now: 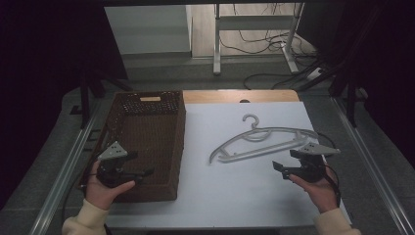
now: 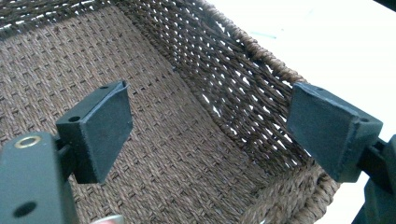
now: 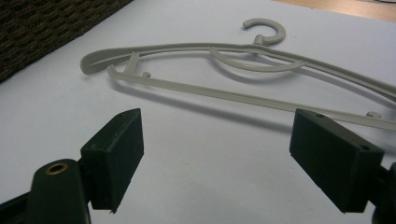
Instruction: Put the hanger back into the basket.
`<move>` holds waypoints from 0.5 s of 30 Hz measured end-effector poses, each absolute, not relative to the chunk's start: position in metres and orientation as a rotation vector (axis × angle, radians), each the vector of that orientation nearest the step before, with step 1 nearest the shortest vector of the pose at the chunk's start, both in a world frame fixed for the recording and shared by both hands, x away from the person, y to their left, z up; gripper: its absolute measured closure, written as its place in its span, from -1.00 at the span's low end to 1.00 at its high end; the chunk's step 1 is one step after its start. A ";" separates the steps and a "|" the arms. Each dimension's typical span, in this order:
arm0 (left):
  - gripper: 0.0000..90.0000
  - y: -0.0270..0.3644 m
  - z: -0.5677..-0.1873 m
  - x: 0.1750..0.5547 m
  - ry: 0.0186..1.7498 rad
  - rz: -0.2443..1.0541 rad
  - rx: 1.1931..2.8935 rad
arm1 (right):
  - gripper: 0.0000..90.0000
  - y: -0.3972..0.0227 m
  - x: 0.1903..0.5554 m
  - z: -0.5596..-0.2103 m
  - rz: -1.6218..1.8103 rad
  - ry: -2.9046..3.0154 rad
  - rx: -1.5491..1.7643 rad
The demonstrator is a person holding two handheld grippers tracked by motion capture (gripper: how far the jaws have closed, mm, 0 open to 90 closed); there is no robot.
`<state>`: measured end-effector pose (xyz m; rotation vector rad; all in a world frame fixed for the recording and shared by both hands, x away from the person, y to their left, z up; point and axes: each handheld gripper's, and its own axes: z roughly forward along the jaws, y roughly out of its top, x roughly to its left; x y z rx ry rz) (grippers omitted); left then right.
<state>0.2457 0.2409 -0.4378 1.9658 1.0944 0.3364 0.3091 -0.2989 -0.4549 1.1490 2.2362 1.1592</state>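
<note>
Lying flat on the white sheet (image 1: 235, 191) that covers the table (image 1: 235, 96), the hanger (image 1: 264, 144) sits right of centre, hook toward the far edge, arms spread left and right. Hanger is pale grey plastic with a straight lower bar; in the right gripper view the bar runs across just beyond the fingertips. Right gripper (image 1: 286, 167) is held in the person's right hand (image 1: 318, 188) just beside the hanger's right end, near side, pointing left across the sheet. Its fingers (image 3: 114, 156) stand wide apart with nothing between them; not touching the hanger. Basket (image 1: 171, 147), dark brown woven, rectangular, stands on the left part of the table, its right wall at the sheet's left edge, well apart from the hanger's hook but near its left arm tip. Left gripper (image 1: 142, 172) is held in the left hand (image 1: 105, 188) over the basket's near end, pointing right. Left gripper view looks down into the basket: woven floor and the corner of two walls visible between the fingers (image 2: 98, 133), which are fully apart and hold nothing. Whether they touch the weave cannot be told. Cream sleeves (image 1: 85, 220) show at both wrists along the near edge.
</note>
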 end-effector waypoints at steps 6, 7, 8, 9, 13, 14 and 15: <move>-0.68 0.242 -0.435 0.246 1.088 0.330 1.955 | -0.60 -0.297 0.310 -0.455 1.153 2.240 1.137; -0.68 0.242 -0.435 0.246 1.088 0.330 1.955 | -0.60 -0.297 0.310 -0.455 1.153 2.240 1.137; -0.68 0.243 -0.433 0.246 1.088 0.331 1.948 | -0.60 -0.297 0.312 -0.455 1.155 2.239 1.139; -0.68 0.244 -0.432 0.246 1.088 0.333 1.944 | -0.60 -0.297 0.313 -0.455 1.156 2.240 1.141; -0.67 0.245 -0.429 0.245 1.090 0.339 1.930 | -0.59 -0.296 0.317 -0.459 1.141 2.256 1.143; -0.67 0.245 -0.429 0.245 1.087 0.339 1.931 | -0.59 -0.296 0.317 -0.459 1.141 2.256 1.143; -0.67 0.245 -0.429 0.245 1.086 0.338 1.933 | -0.59 -0.296 0.317 -0.461 1.126 2.266 1.138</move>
